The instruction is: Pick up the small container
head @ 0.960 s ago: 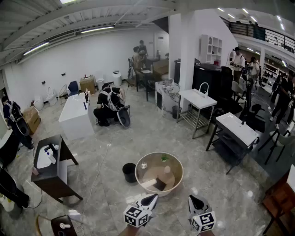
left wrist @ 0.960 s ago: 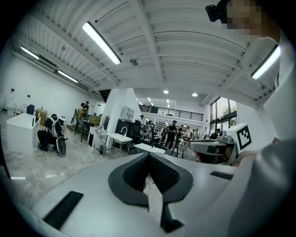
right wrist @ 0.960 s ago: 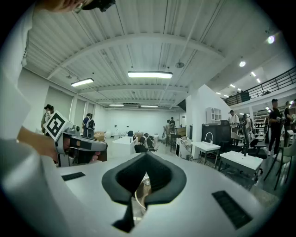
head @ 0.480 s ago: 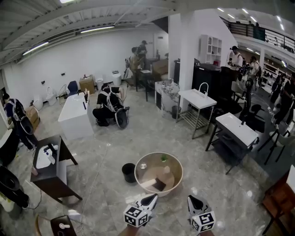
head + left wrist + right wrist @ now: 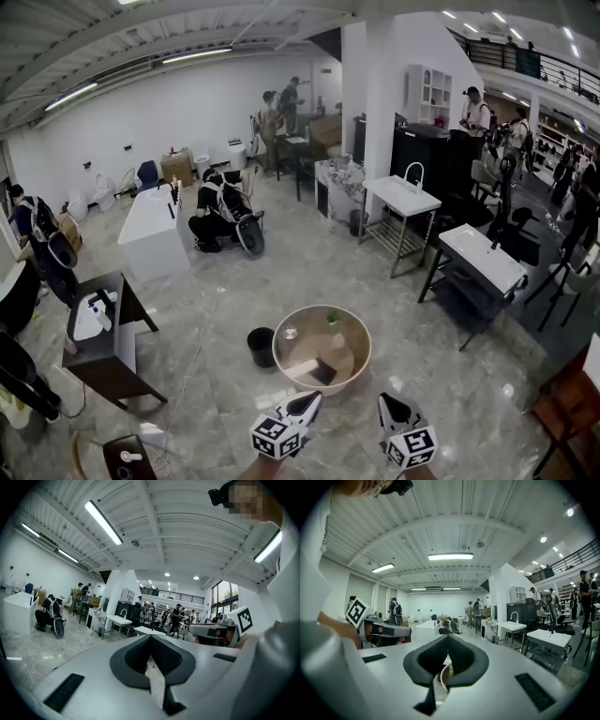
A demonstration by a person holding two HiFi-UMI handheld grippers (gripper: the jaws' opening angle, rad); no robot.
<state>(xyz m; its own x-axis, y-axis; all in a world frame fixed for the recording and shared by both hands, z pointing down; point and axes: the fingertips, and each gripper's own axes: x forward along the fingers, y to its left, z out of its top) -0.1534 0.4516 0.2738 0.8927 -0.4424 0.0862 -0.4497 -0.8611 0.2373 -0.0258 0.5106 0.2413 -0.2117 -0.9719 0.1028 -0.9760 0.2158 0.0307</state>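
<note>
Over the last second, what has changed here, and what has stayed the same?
Only a person at the far left edged slightly right. The left tool and right tool stay shut and empty, short of the tub.

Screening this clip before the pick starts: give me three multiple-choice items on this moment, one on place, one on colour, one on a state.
1. In the head view, where is the black bin relative to the round table?
A. On top of it
B. On the floor at its left
C. On the floor at its right

2. What colour is the table's top?
A. Tan
B. Blue
C. Green

3. How do the jaws of the left gripper and the right gripper stand?
A. Both wide apart
B. Both closed, empty
C. Right closed on a cup

Key:
1 B, the bin stands beside the table's left rim.
2 A, the surface inside the pale rim is tan.
3 B, each gripper view shows its pads meeting with nothing between.
</note>
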